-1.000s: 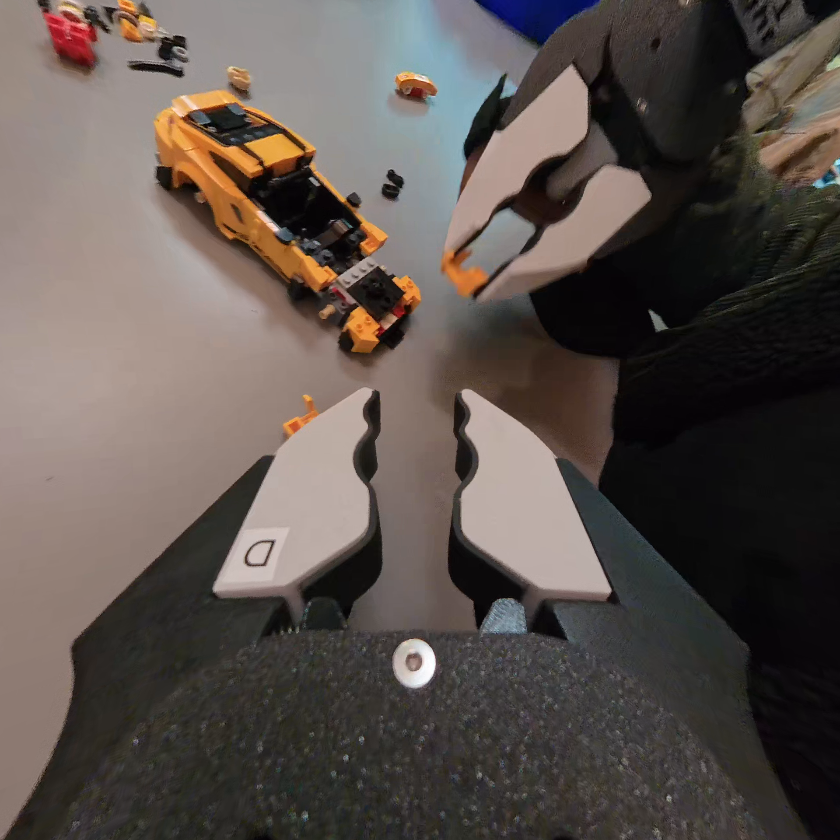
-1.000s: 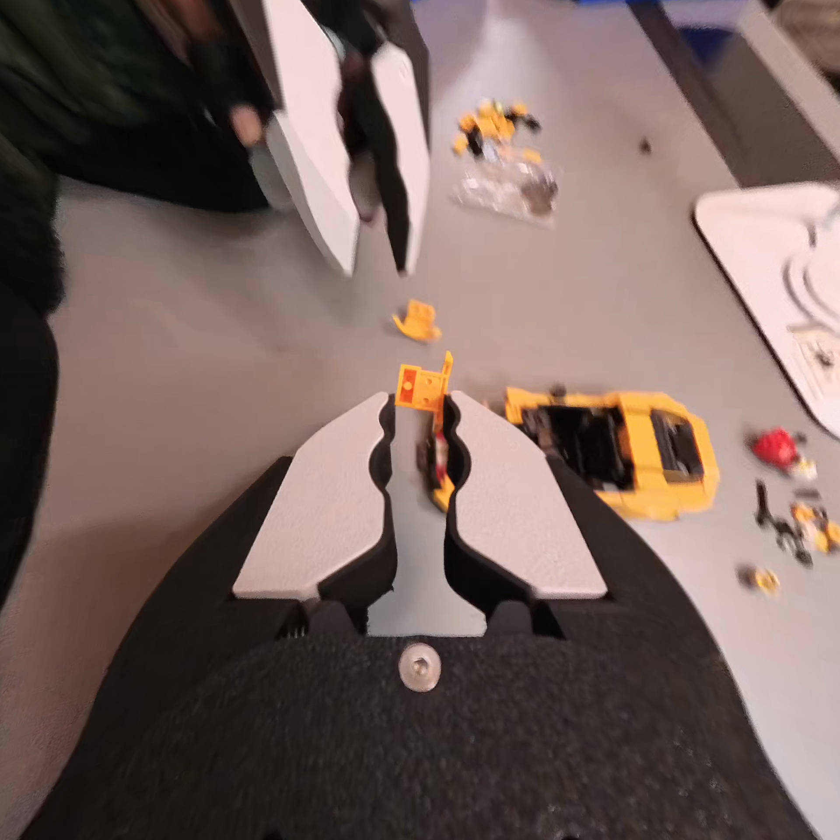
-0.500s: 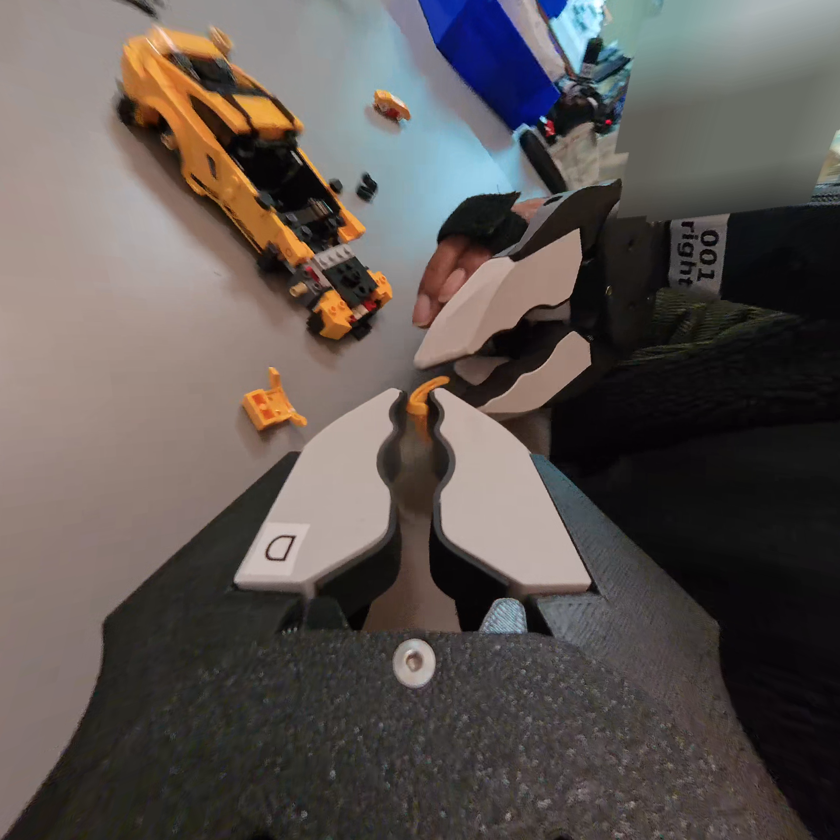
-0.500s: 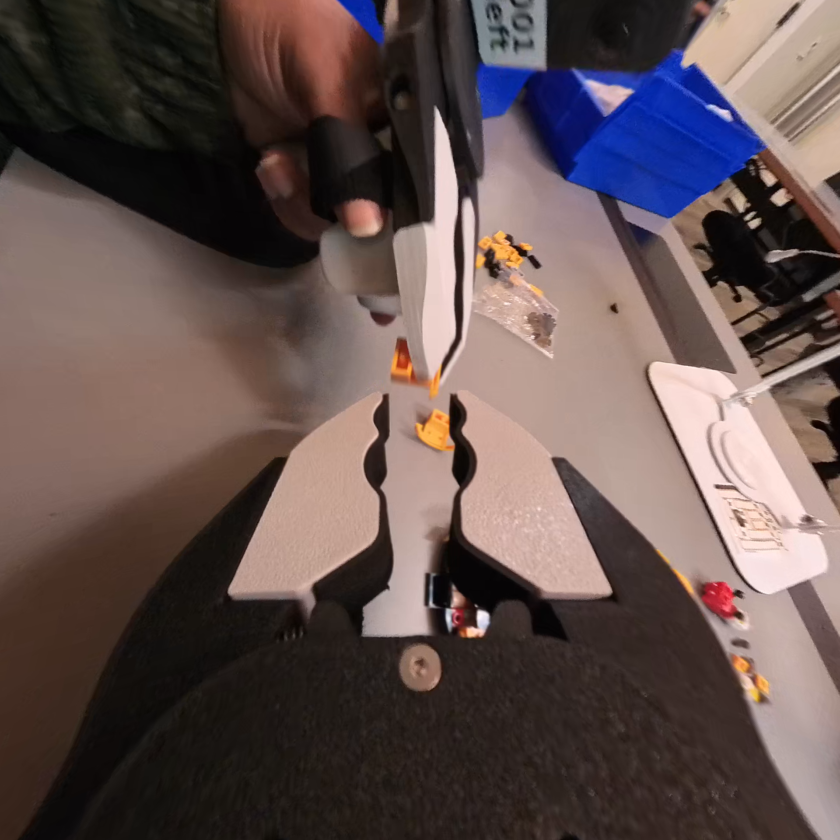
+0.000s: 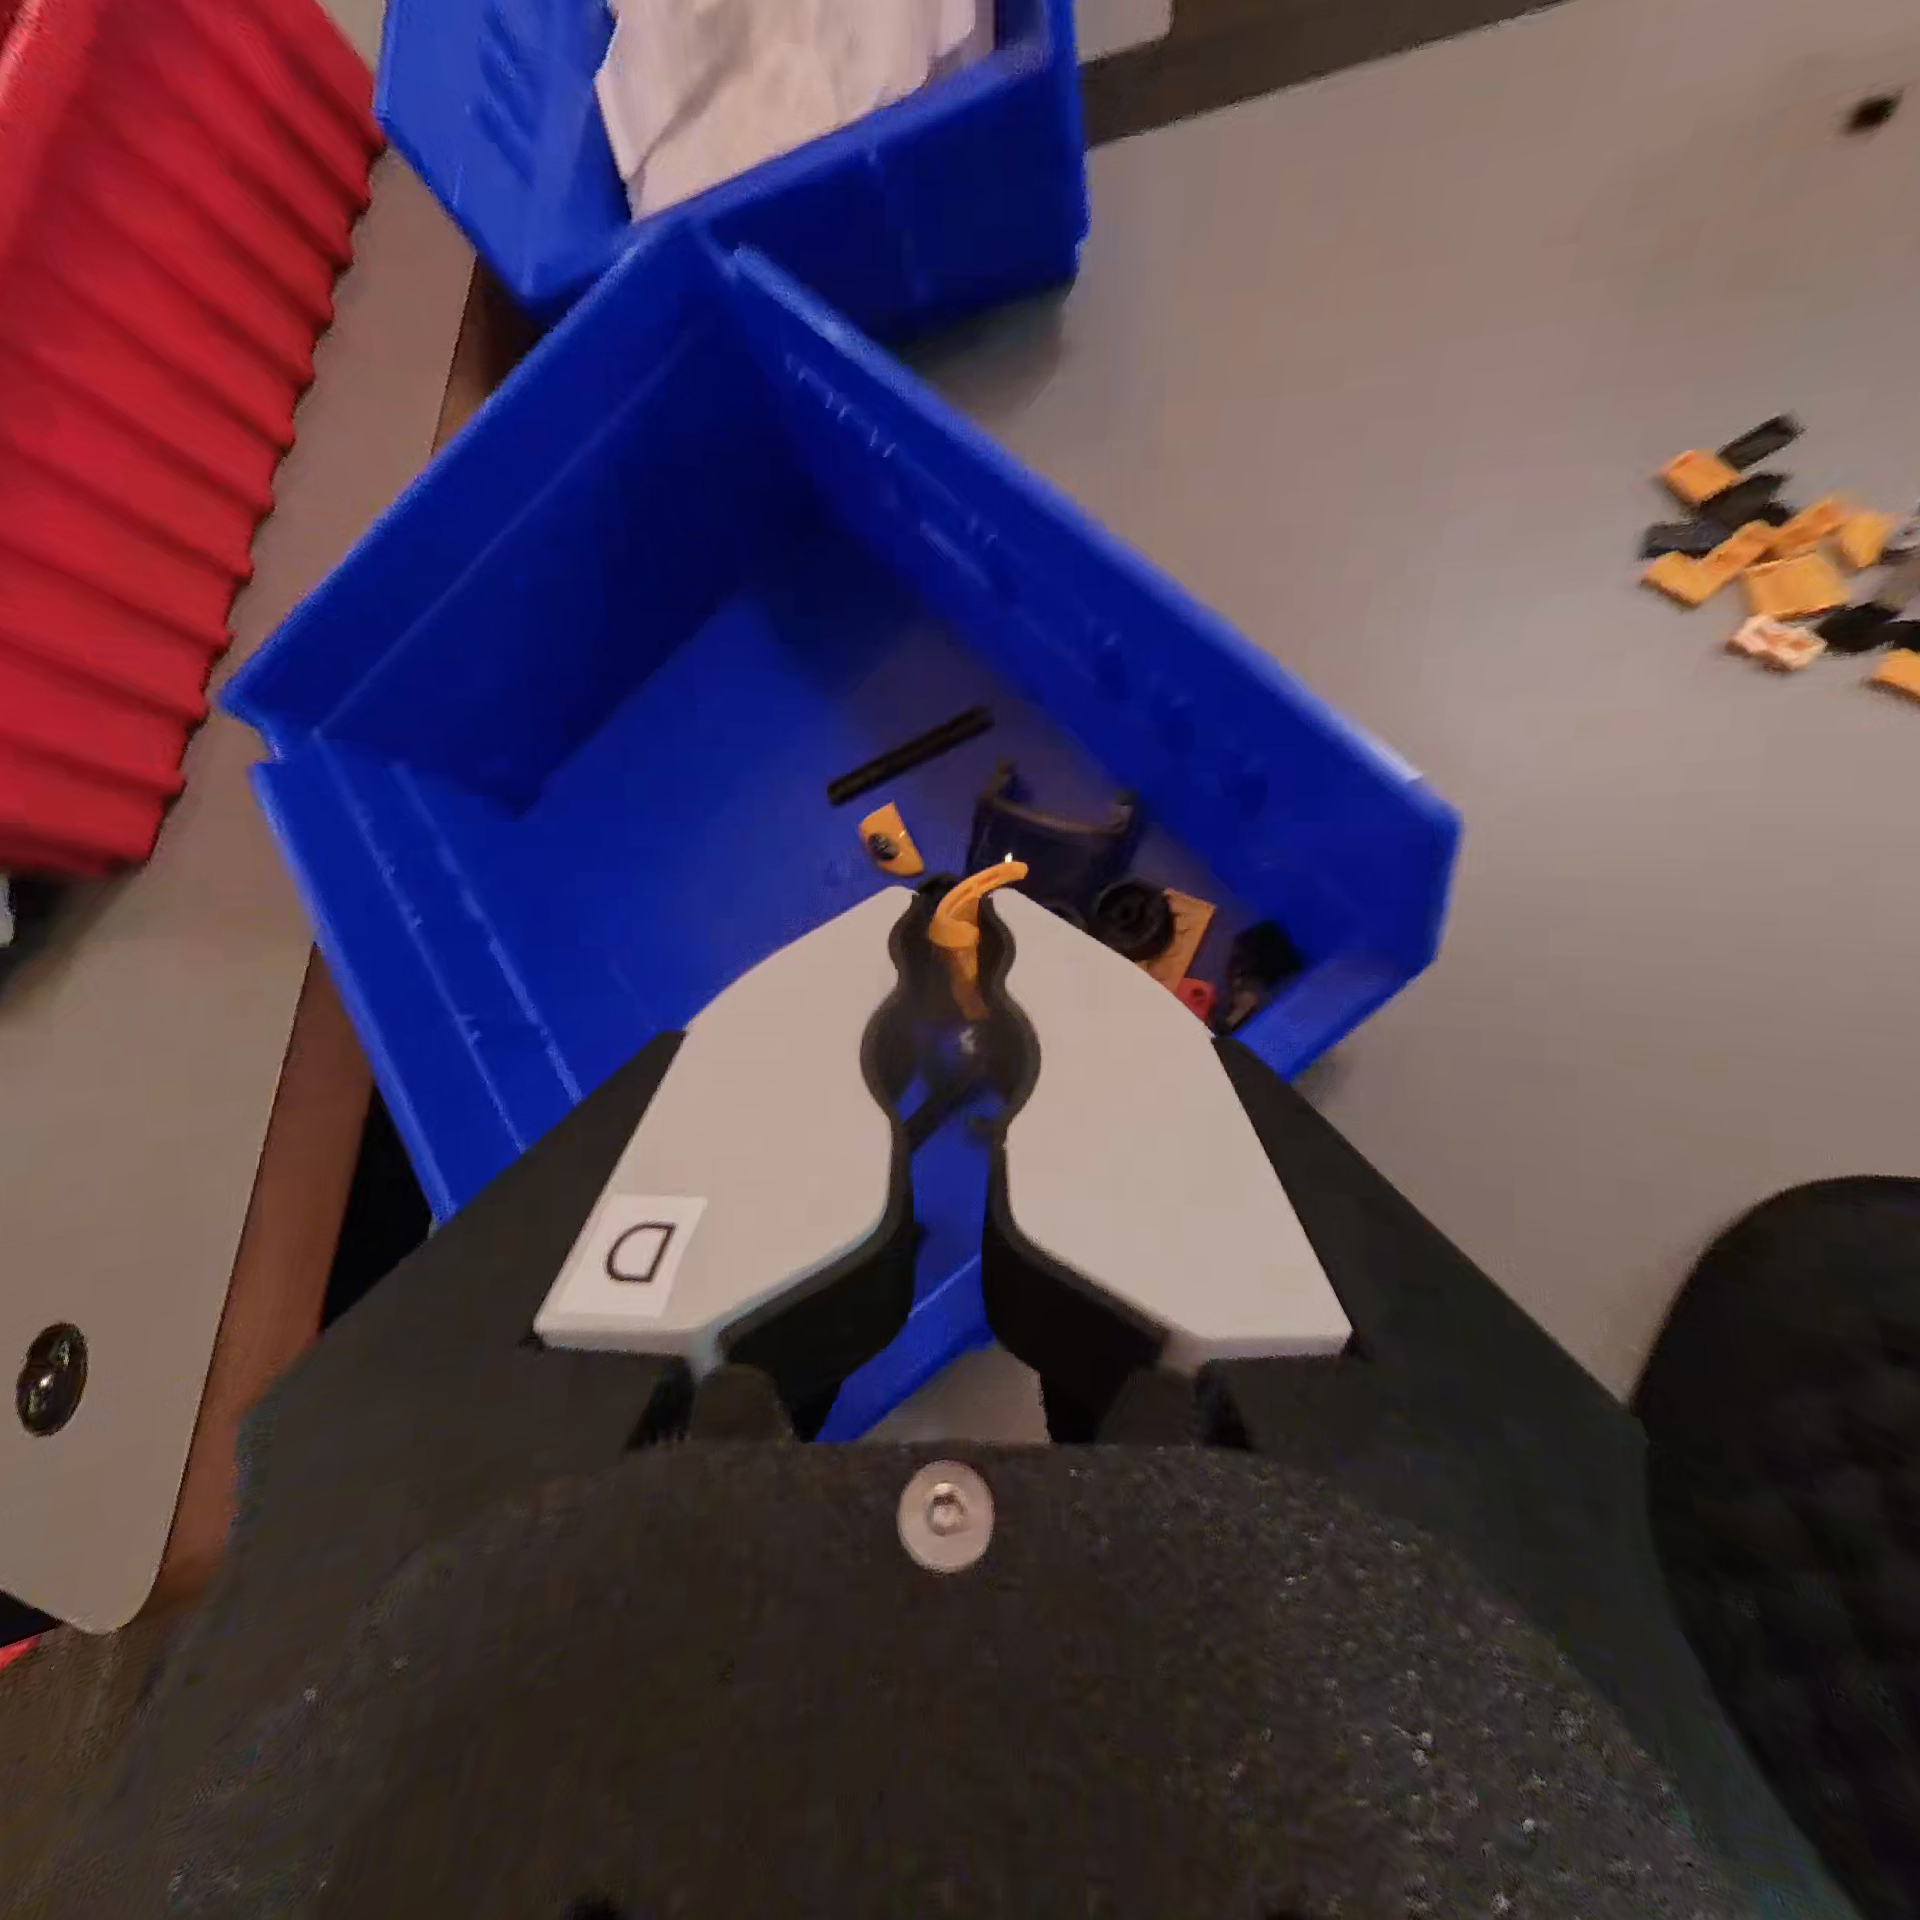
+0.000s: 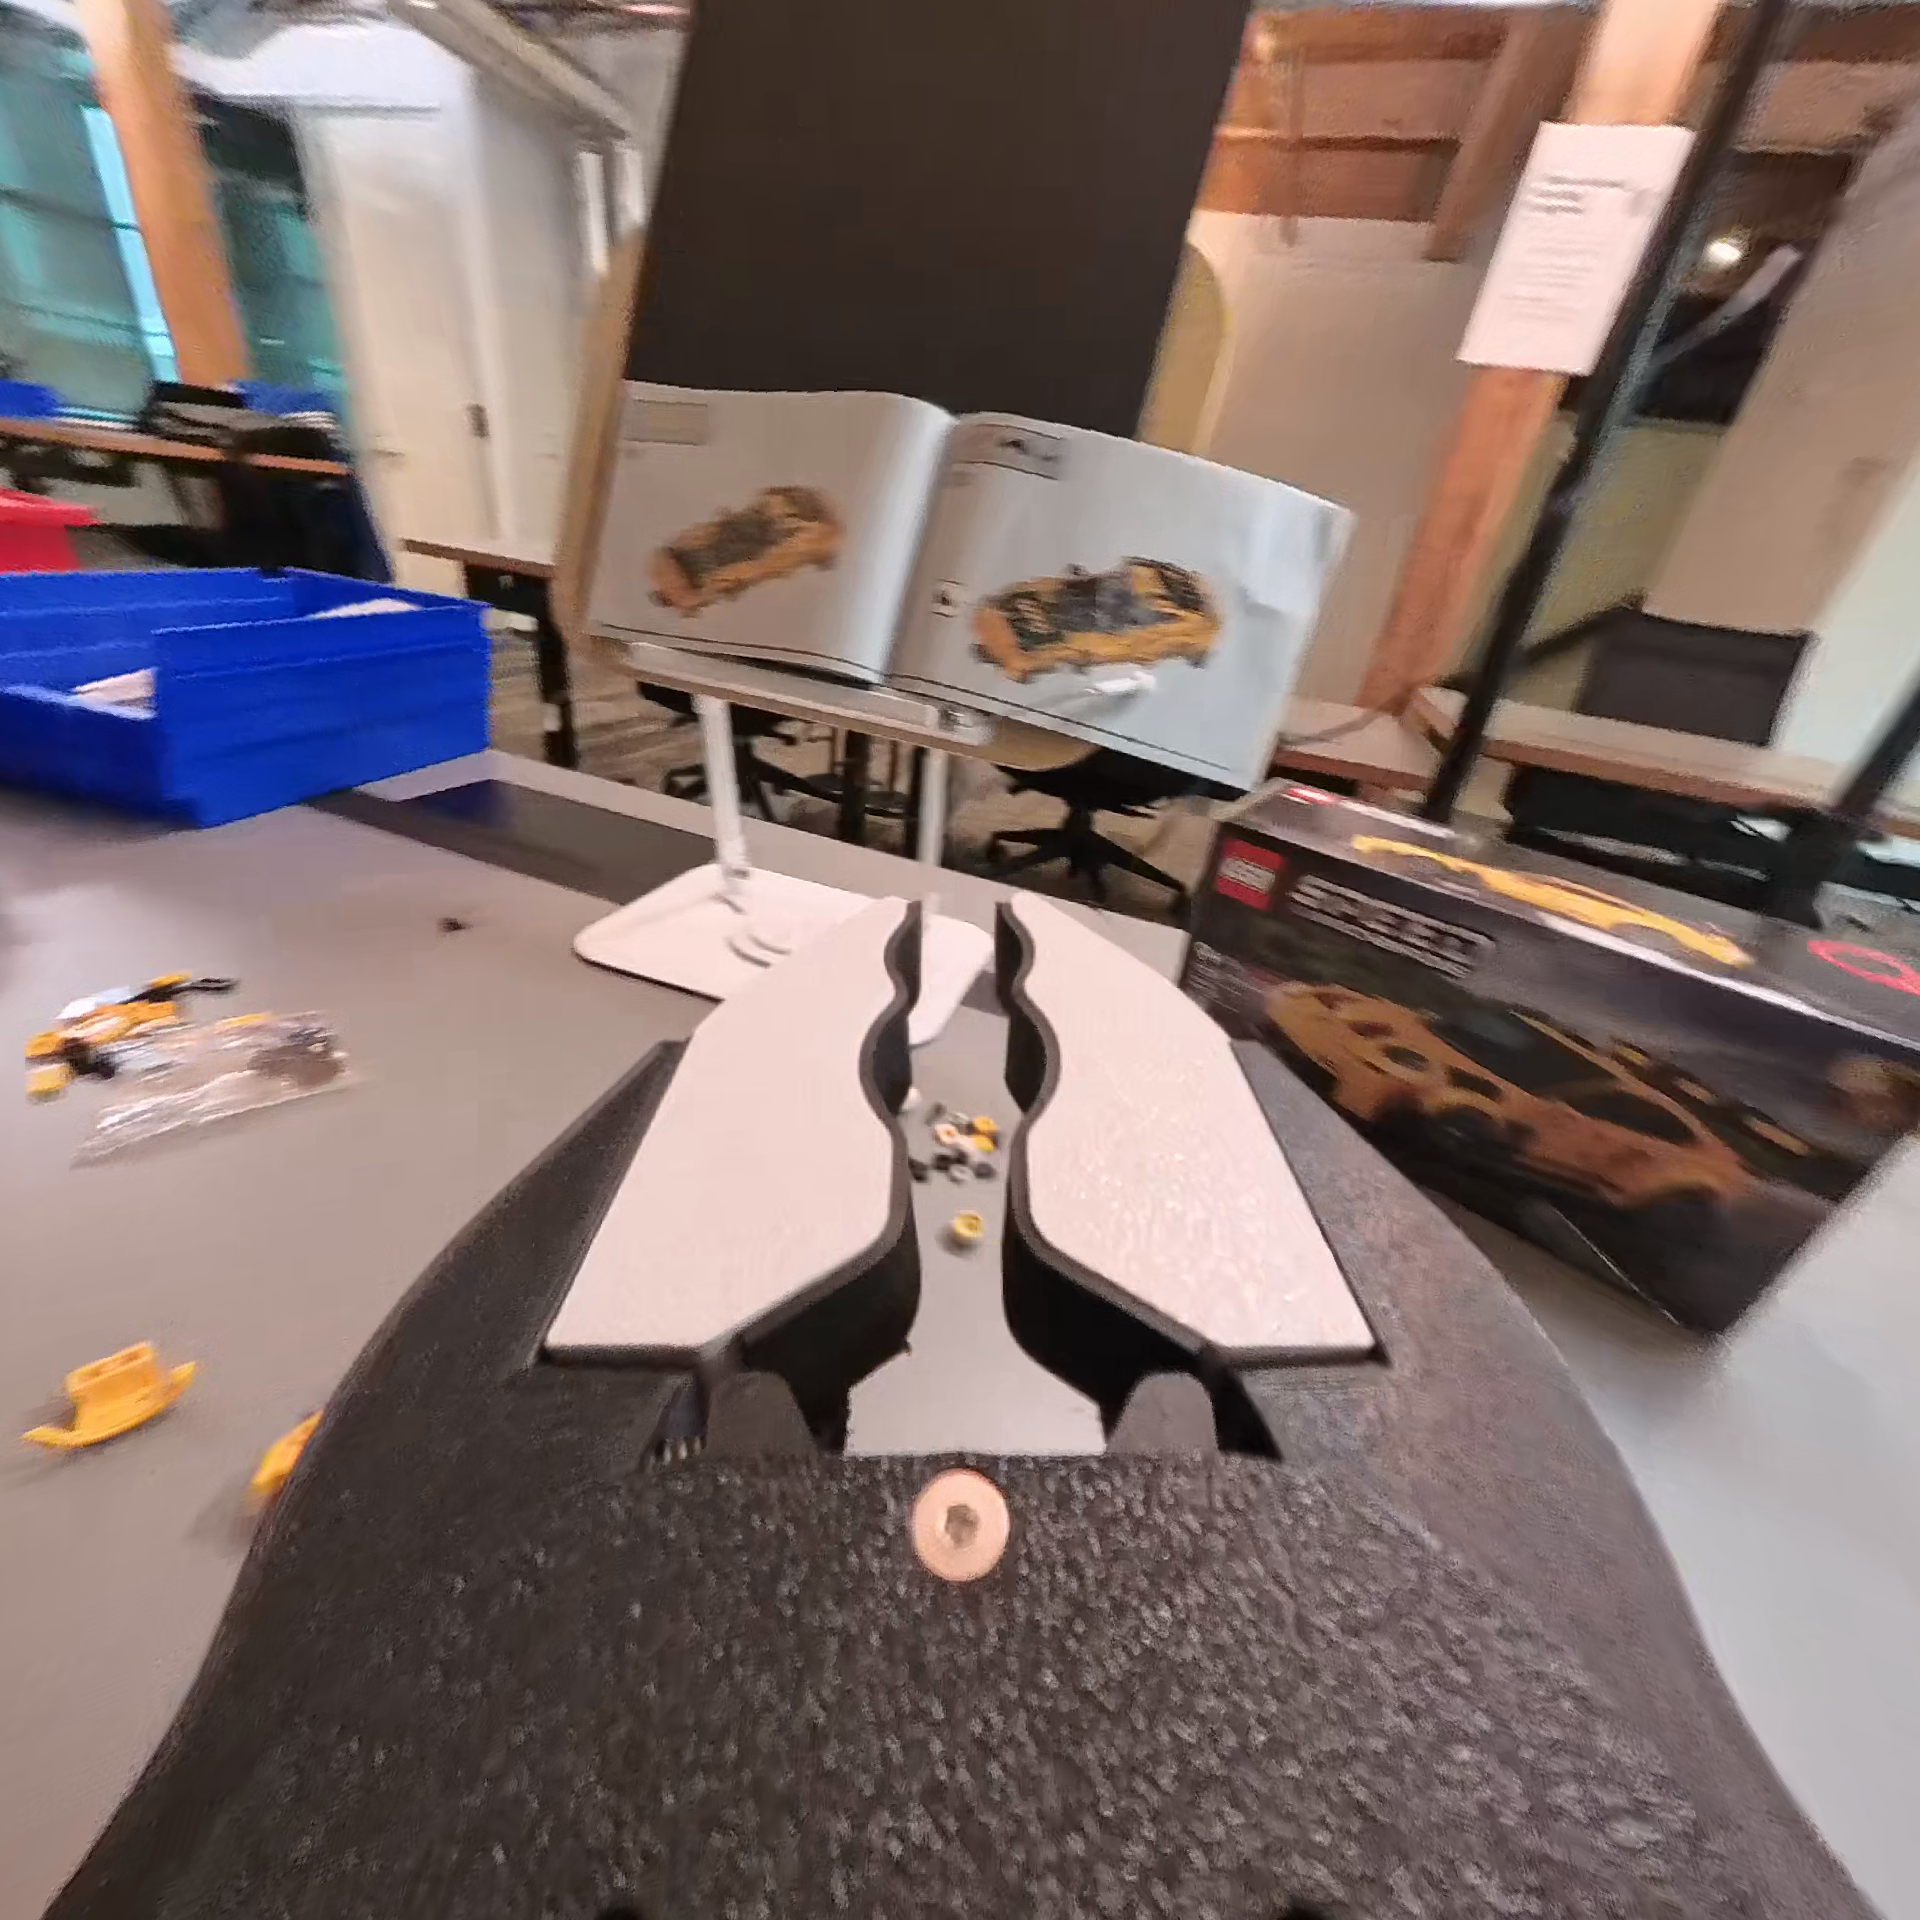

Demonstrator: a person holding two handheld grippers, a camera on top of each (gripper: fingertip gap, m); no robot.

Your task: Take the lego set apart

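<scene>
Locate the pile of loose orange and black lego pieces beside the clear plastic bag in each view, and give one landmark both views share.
Left wrist view: the pile of loose orange and black lego pieces lies at the right edge on the grey tabletop.
Right wrist view: the pile lies at the left edge, beside the clear plastic bag.
Shared landmark: the blue plastic bin holding white paper.

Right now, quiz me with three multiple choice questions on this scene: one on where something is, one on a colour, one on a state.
1. Where is the left claw?
A. over the blue bin
B. over the lego box
C. over the red crate

2. What colour is the piece it grips?
A. green
B. orange
C. white

3. What state is the right claw in?
A. shut on a wheel
B. shut on a bag
C. open, holding nothing

Answers: 1 A, the bin's floor lies beyond its tips; 2 B, an orange curved piece sticks out between the tips; 3 C, a clear gap shows the table through it.
</scene>
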